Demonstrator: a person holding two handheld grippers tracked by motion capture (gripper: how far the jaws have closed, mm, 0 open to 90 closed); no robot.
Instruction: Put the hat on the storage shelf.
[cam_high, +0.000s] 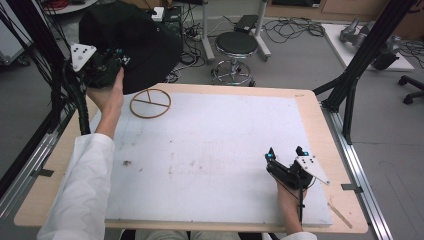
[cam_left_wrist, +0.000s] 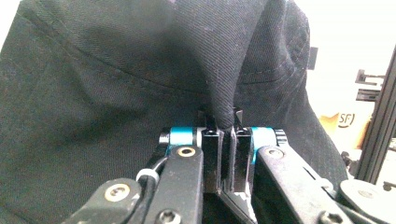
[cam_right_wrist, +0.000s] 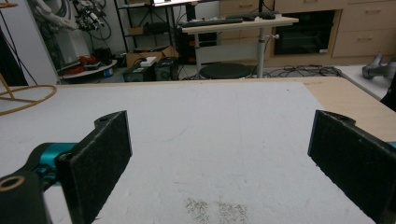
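Observation:
A black fabric hat (cam_high: 135, 40) hangs in the air beyond the table's far left corner. My left gripper (cam_high: 120, 57) is shut on a fold of its cloth. In the left gripper view the pinched fold of the hat (cam_left_wrist: 116, 79) rises from between the closed jaws of that gripper (cam_left_wrist: 225, 122). A round wooden ring stand (cam_high: 150, 103) lies flat on the white mat near the far left. My right gripper (cam_high: 286, 153) rests low at the near right of the mat, open, and in its own view that gripper (cam_right_wrist: 219, 140) has nothing between its jaws.
A white mat (cam_high: 215, 150) covers the wooden table (cam_high: 327, 145). Black frame posts (cam_high: 360, 55) stand at the right and left edges. A round stool (cam_high: 236, 47) and cables lie on the floor behind the table. Small dirt specks (cam_right_wrist: 215, 210) mark the mat.

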